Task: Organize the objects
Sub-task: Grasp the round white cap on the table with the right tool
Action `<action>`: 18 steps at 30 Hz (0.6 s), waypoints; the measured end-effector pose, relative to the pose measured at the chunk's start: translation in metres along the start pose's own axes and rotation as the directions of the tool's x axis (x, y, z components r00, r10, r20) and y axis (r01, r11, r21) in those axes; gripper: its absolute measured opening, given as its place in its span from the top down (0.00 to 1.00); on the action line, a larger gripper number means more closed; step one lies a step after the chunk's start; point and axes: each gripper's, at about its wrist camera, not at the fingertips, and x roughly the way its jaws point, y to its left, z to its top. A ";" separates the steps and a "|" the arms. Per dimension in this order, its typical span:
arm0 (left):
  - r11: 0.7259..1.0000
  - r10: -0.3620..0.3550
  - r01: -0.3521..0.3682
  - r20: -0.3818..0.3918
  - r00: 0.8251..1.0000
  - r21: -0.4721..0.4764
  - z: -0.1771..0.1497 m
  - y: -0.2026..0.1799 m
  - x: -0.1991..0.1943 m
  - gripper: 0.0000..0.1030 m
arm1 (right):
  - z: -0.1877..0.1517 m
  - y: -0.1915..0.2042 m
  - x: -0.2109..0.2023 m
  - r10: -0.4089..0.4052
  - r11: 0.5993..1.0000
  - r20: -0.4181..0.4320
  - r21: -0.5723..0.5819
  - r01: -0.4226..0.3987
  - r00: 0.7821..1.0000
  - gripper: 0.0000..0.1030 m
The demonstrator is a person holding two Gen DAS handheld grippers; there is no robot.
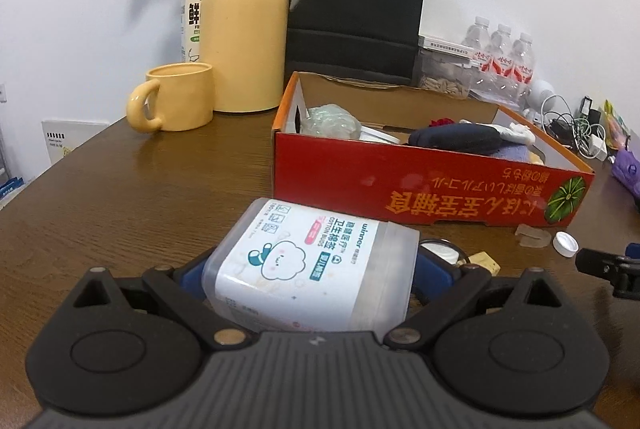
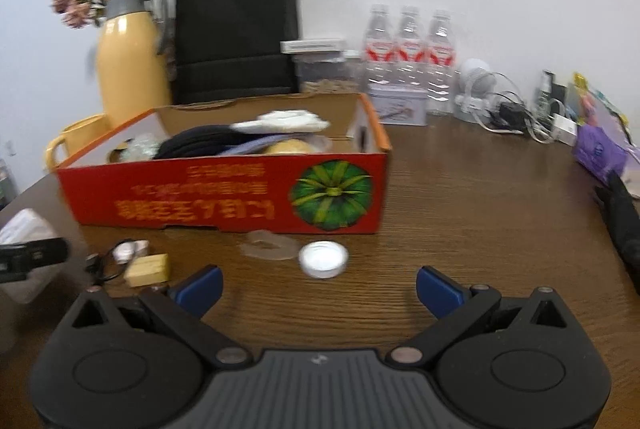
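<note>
Left tongs (image 1: pixel 308 269) clamped on the cotton bud tub (image 1: pixel 312 265), tub lying on its side between the blue pads, label up, just in front of the red box (image 1: pixel 420 185) on the counter (image 1: pixel 140 181). Right tongs (image 2: pixel 318 287) spread wide, nothing between the pads, low over bare counter near the white bottle cap (image 2: pixel 323 259).

Left wrist view only: yellow mug (image 1: pixel 176 97) fully visible beside the yellow thermos (image 1: pixel 248 25), milk carton (image 1: pixel 194 17) behind it, tub label readable. The right tongs' tip shows at that view's right edge.

Right wrist view only: green pumpkin print (image 2: pixel 332 195) on the box front seen square on, small wooden block (image 2: pixel 147 269) and a clear plastic piece (image 2: pixel 266 245) in front of the box, tin (image 2: pixel 398 105) under the water bottles (image 2: pixel 408 45), purple pack (image 2: pixel 600 149) at far right. The tub appears there only as a blurred pale shape at the left edge.

Both views: box holds dark cloth, white cloth and a crumpled clear bag; black paper bag (image 2: pixel 236 29) behind it
</note>
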 end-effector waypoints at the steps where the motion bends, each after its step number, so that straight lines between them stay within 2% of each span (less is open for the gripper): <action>1: 1.000 0.000 0.000 0.002 1.000 0.002 0.000 0.000 0.000 0.04 | 0.001 -0.003 0.003 -0.021 1.000 -0.009 0.006 0.021 1.000 0.00; 4: 1.000 -0.002 0.002 0.007 1.000 0.008 0.000 0.000 -0.001 0.04 | 0.004 -0.012 0.014 -0.059 0.998 -0.054 0.015 0.060 0.997 0.02; 8: 1.000 -0.009 0.009 0.008 1.000 -0.002 -0.001 0.001 -0.001 0.04 | 0.006 -0.023 0.028 -0.027 0.998 -0.107 0.046 0.033 0.994 0.11; 18: 1.000 -0.014 0.014 -0.001 1.000 -0.002 0.000 0.001 0.000 0.04 | 0.016 -0.005 0.047 -0.005 0.999 -0.121 -0.033 0.001 0.993 0.13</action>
